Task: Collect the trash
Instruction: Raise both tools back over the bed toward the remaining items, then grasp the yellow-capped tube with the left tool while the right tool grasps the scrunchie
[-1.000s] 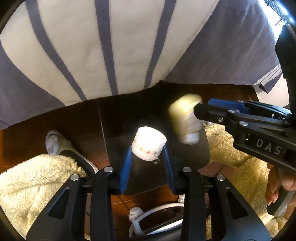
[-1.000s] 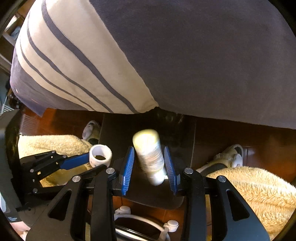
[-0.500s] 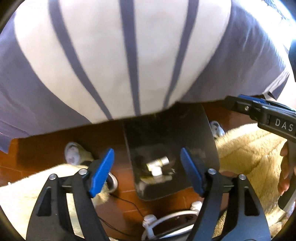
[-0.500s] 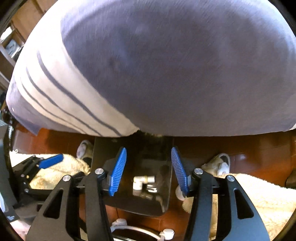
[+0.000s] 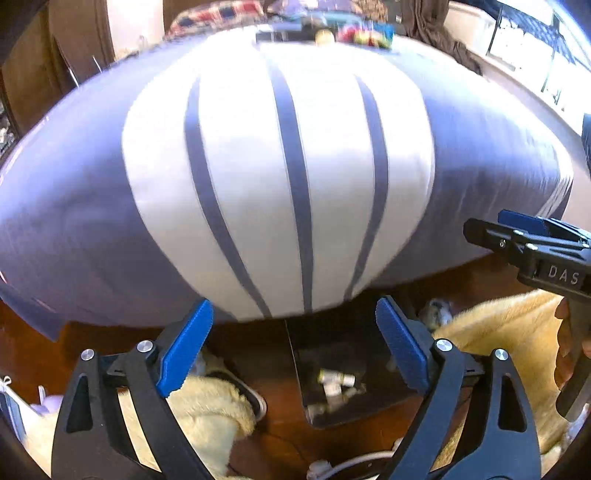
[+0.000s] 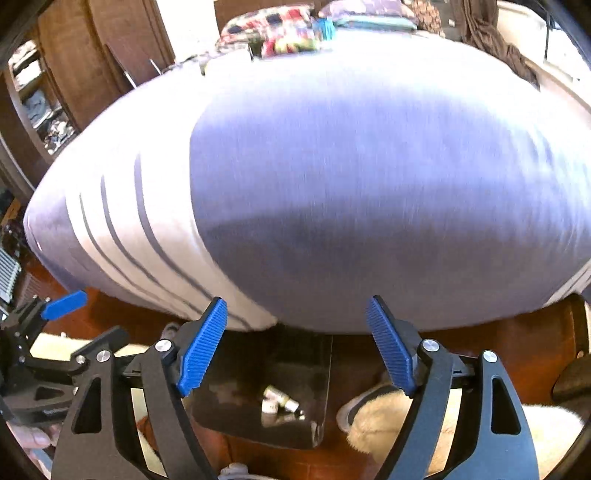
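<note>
A black bin (image 5: 369,410) stands on the floor at the foot of the bed, with small white bottles and a cup (image 5: 334,382) lying inside. It also shows in the right wrist view (image 6: 229,417), with the trash (image 6: 279,402) at its bottom. My left gripper (image 5: 295,349) is open and empty, raised above the bin. My right gripper (image 6: 295,349) is open and empty too, also above the bin. The right gripper shows at the right edge of the left wrist view (image 5: 532,240).
A bed with a grey and white striped cover (image 5: 288,177) fills most of both views. Colourful items (image 5: 354,35) lie at its far end. My legs in fluffy cream trousers (image 5: 506,339) and my shoes (image 6: 354,406) flank the bin on the wooden floor.
Both grippers let go of their items, which dropped into the bin. Both jaws opened wide and the grippers rose and tilted up toward the bed.
</note>
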`<move>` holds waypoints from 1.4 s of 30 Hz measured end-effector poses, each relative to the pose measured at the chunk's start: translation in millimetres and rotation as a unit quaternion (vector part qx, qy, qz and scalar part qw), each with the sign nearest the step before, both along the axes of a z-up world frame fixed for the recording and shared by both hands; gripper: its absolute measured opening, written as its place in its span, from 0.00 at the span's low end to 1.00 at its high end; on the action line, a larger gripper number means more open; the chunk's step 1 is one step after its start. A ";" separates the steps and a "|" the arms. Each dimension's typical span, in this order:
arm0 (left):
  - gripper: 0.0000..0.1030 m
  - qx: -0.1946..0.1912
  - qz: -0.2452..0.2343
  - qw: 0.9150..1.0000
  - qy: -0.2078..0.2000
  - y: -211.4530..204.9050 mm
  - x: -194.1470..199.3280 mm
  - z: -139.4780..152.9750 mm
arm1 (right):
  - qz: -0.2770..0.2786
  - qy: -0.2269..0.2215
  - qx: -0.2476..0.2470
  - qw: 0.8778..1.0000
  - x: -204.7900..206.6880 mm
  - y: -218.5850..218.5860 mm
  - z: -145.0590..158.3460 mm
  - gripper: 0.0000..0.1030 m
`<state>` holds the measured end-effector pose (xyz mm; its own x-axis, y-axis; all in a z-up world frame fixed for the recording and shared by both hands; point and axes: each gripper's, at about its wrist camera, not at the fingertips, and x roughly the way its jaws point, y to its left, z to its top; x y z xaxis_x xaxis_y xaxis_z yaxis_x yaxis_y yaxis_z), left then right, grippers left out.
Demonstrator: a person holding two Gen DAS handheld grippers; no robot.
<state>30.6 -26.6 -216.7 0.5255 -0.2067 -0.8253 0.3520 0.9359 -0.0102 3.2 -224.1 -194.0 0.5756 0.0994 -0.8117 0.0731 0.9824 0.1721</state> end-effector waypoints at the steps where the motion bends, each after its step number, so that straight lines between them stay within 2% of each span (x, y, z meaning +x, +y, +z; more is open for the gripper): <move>1: 0.84 -0.001 0.001 1.000 -0.006 0.8 3.8 6.3 | -0.001 -0.009 -0.004 1.000 1.6 -1.2 7.3 0.86; 3: 0.86 -0.006 0.007 1.000 -0.024 2.1 11.8 24.3 | -0.008 -0.036 -0.015 0.999 5.7 -7.2 28.0 0.89; 5: 0.90 -0.009 0.010 0.999 -0.037 0.8 21.3 39.1 | -0.011 -0.056 -0.021 0.998 13.3 -10.5 43.0 0.90; 8: 0.90 -0.008 0.010 0.999 -0.053 -3.3 39.7 57.4 | -0.017 -0.077 -0.032 0.996 34.4 -20.2 63.5 0.90; 13: 0.91 -0.022 -0.005 0.998 -0.051 -13.0 76.6 77.1 | -0.020 -0.068 -0.017 0.997 73.9 -40.1 75.2 0.93; 22: 0.89 -0.034 -0.021 0.997 -0.062 -47.2 142.1 91.5 | -0.040 -0.073 -0.048 0.995 130.9 -56.4 82.1 0.93; 24: 0.83 -0.038 -0.028 0.997 -0.064 -58.7 158.7 91.7 | -0.038 -0.075 -0.047 0.995 143.3 -59.4 84.0 0.93; 29: 0.56 -0.041 -0.039 0.997 -0.046 -81.4 193.9 83.1 | -0.040 -0.081 -0.044 0.995 162.9 -63.8 86.9 0.92; 33: 0.48 -0.051 -0.044 0.997 -0.035 -94.1 212.3 76.7 | -0.032 -0.082 -0.040 0.995 176.1 -62.3 85.2 0.92; 37: 0.20 -0.054 -0.050 0.997 -0.029 -98.3 219.6 72.0 | -0.021 -0.082 -0.034 0.996 186.2 -56.8 81.1 0.92; 39: 0.20 -0.045 -0.050 0.997 -0.035 -95.9 216.3 72.9 | -0.014 -0.081 -0.032 0.996 188.9 -52.2 77.5 0.92; 41: 0.20 -0.034 -0.050 0.997 -0.042 -91.0 213.0 74.3 | -0.009 -0.082 -0.030 0.996 192.6 -48.2 75.8 0.87; 42: 0.20 -0.032 -0.047 0.997 -0.044 -87.0 212.4 74.9 | -0.005 -0.083 -0.027 0.996 195.2 -46.1 74.9 0.82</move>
